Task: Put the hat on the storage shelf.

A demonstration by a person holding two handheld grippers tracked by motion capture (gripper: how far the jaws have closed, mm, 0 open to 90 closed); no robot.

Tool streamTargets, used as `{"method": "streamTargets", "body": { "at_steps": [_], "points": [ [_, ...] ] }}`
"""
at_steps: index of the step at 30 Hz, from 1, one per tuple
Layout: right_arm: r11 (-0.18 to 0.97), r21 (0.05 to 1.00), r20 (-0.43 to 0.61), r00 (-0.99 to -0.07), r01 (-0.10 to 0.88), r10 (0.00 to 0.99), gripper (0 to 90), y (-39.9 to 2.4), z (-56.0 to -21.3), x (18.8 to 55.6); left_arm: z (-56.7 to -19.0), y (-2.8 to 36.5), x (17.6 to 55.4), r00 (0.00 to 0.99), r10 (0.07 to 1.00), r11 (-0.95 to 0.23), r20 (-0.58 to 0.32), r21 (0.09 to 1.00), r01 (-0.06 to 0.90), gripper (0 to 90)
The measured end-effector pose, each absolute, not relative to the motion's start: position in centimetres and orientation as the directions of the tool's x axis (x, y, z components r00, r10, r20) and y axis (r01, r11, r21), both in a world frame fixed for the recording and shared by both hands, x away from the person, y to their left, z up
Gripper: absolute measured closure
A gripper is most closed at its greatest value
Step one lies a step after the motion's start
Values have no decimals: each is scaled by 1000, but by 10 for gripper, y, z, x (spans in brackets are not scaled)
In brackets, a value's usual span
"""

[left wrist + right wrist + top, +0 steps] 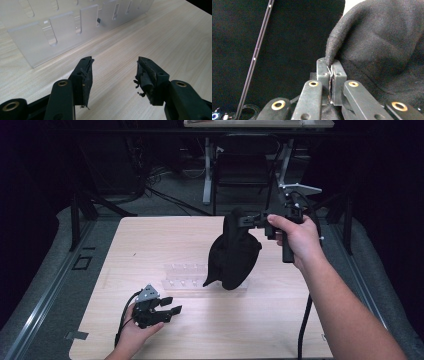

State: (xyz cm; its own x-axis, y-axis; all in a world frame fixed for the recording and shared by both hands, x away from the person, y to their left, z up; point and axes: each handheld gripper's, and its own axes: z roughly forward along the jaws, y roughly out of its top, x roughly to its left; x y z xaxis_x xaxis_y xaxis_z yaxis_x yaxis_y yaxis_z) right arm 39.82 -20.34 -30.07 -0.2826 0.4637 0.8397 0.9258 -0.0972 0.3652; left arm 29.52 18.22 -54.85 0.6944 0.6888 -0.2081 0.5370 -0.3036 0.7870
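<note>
A black cloth (234, 254) hangs above the table, pinched at its top edge by my right gripper (242, 220), which is shut on it. In the right gripper view the two jaws meet on a fold of the black cloth (377, 47), and the right gripper (331, 65) shows no gap. The cloth's lower end droops onto a clear plastic rack (182, 275) lying flat mid-table. My left gripper (170, 305) rests low near the table's front, open and holding nothing. In the left gripper view the left gripper (113, 63) points at the clear rack (62, 30), a short way off.
The light wooden table (150, 240) has bare room at the left and front. Beyond its far edge stand a dark chair (240, 170) and table legs with cables on the floor. A cable (303, 325) trails from my right gripper down past the front right.
</note>
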Motion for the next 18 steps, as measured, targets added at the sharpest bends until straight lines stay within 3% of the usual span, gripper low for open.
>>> {"method": "streamTargets", "body": {
  "at_steps": [18],
  "points": [
    [-101, 347, 837, -259, 932, 481, 878, -193, -315, 417, -546, 181, 295, 696, 689, -304, -199, 793, 528, 474]
  ]
}}
